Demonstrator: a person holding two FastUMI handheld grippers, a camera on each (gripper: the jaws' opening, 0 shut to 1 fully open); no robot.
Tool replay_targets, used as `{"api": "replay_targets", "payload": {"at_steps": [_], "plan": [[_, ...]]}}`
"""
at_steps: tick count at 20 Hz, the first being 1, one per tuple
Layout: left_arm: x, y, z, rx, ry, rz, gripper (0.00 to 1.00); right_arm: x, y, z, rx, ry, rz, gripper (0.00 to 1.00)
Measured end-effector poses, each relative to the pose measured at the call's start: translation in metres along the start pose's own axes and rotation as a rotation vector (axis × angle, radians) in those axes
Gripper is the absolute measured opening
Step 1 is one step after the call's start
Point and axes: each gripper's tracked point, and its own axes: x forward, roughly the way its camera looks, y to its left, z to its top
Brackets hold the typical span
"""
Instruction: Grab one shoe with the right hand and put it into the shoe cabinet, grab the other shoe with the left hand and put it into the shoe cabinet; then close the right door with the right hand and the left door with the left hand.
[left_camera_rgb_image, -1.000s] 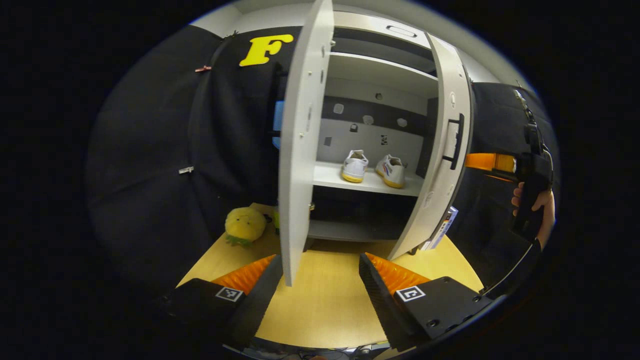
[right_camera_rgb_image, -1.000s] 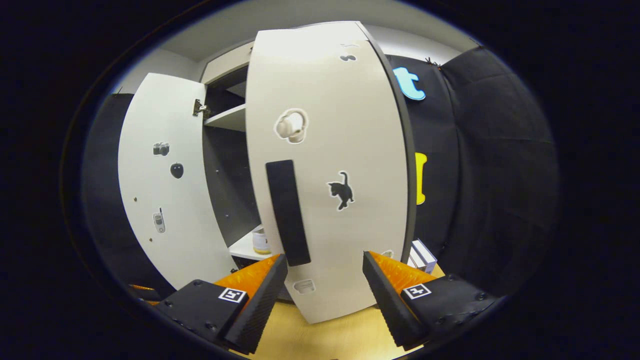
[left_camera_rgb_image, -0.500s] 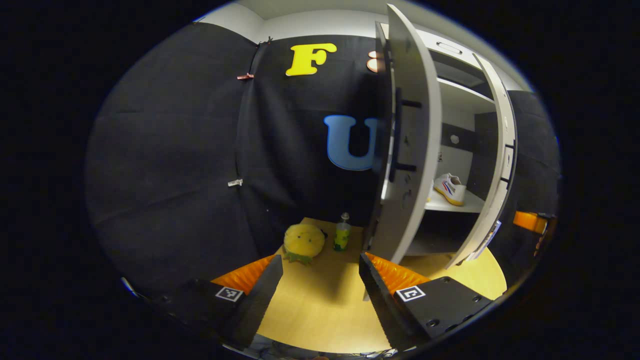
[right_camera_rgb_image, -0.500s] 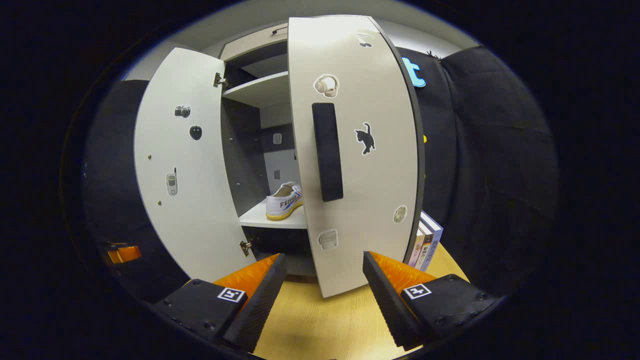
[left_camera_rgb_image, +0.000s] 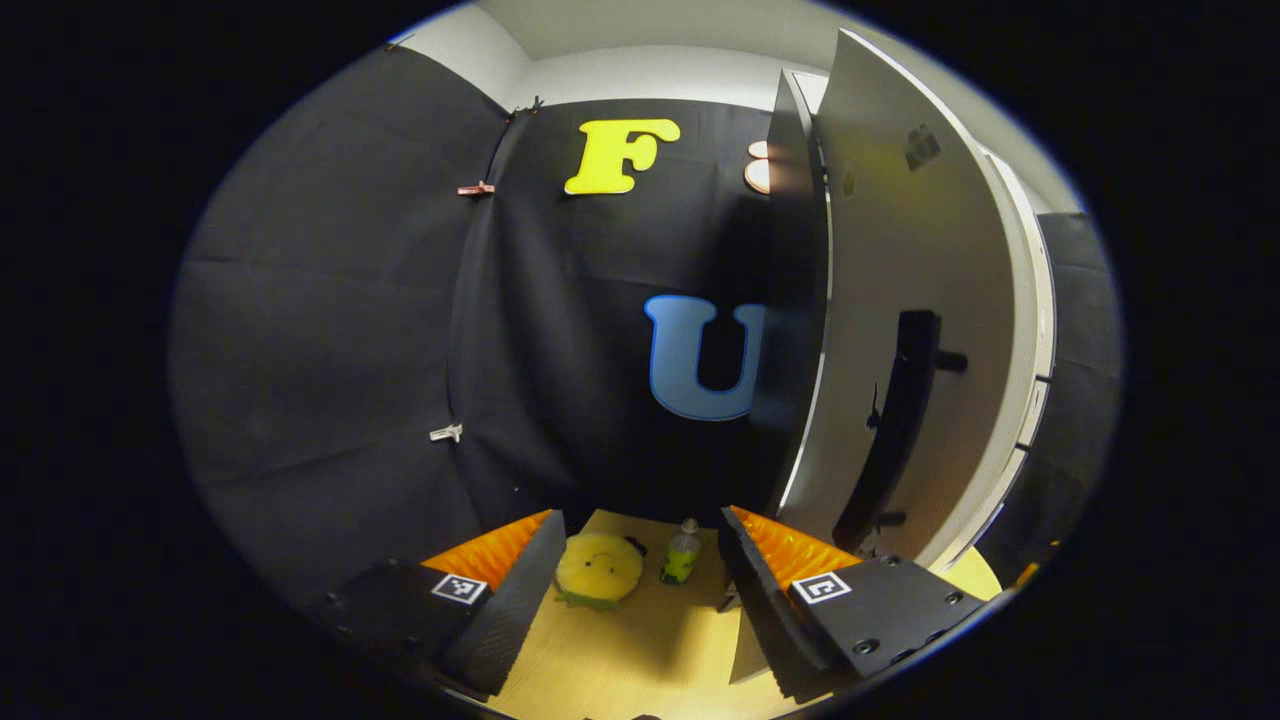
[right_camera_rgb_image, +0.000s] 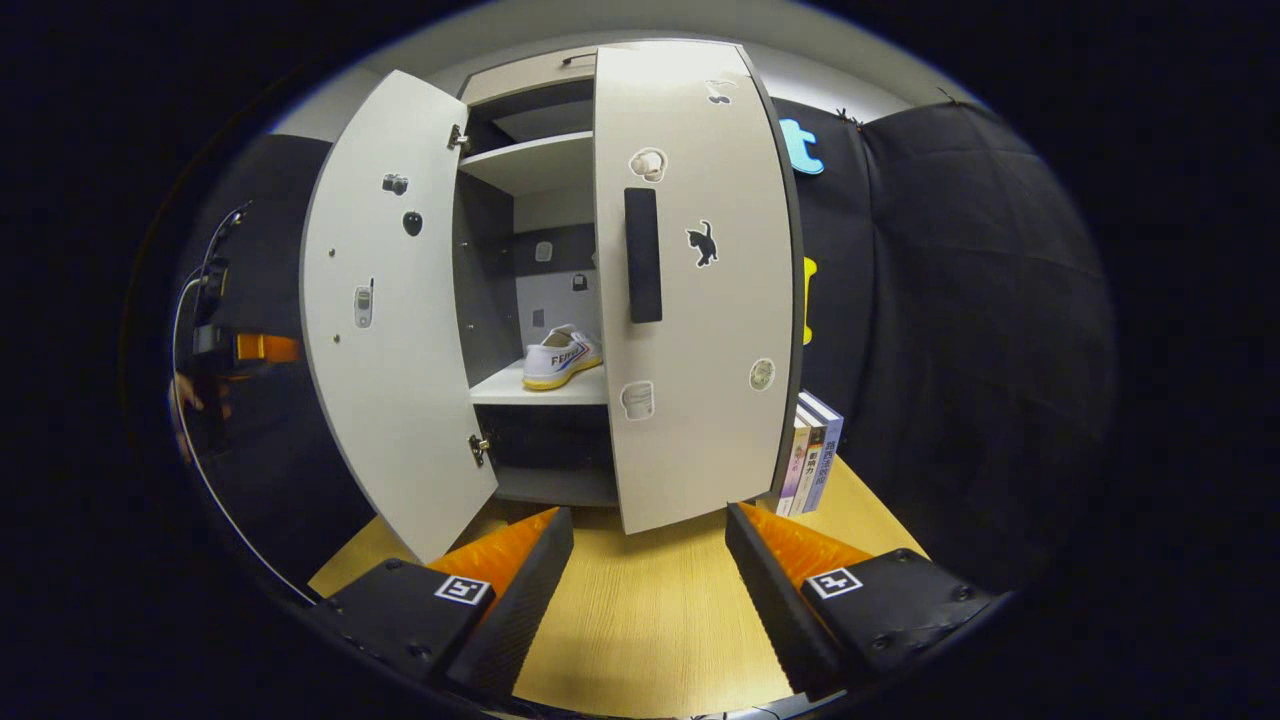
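Two tools are seen with their fingers held apart and nothing between them. The right tool (right_camera_rgb_image: 650, 575) is held above the pale wooden tabletop (right_camera_rgb_image: 640, 630), facing the white two-door shoe cabinet (right_camera_rgb_image: 540, 150). Just beyond it the right door (right_camera_rgb_image: 700, 300), white with a black bar handle and small stickers, stands partly shut, while the left door (right_camera_rgb_image: 385, 320) is swung wide. Between the doors a white shoe with a yellow sole (right_camera_rgb_image: 560, 357) is seen resting on the middle shelf (right_camera_rgb_image: 540, 388). Upright books (right_camera_rgb_image: 812, 450) stand beside the cabinet's right side. The left tool (left_camera_rgb_image: 640, 570) is pointed past the left door's outer face (left_camera_rgb_image: 900, 330); a yellow round plush toy (left_camera_rgb_image: 598, 568) and a small green bottle (left_camera_rgb_image: 682, 552) lie near it on the tabletop
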Motion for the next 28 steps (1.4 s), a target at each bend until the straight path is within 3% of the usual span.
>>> {"api": "replay_targets", "payload": {"at_steps": [5,6,7,13,21,26,28], "plan": [[0.015,-0.033,0.025,0.052,-0.029,-0.04,0.95,-0.005,-0.01,-0.002,0.003,0.006,0.005,0.99],[0.014,-0.035,0.031,0.084,-0.044,-0.024,0.95,-0.005,-0.012,-0.002,0.005,0.007,0.008,0.99],[0.012,-0.036,0.037,0.099,-0.06,-0.009,0.88,-0.005,-0.017,-0.003,0.008,0.01,0.009,0.99],[-0.008,-0.056,0.034,0.063,-0.057,0.041,0.87,0.004,-0.041,-0.01,0.053,0.042,0.03,0.99],[-0.009,-0.163,0.024,0.063,-0.051,-0.052,0.87,0.02,-0.099,0.005,0.083,0.019,0.033,0.99],[-0.002,-0.264,0.023,0.033,-0.051,-0.206,0.91,0.028,-0.137,0.013,0.08,0.0,0.031,0.99],[-0.007,-0.292,0.025,0.056,-0.069,-0.215,0.94,0.034,-0.145,0.018,0.059,-0.005,0.056,0.99]]}}
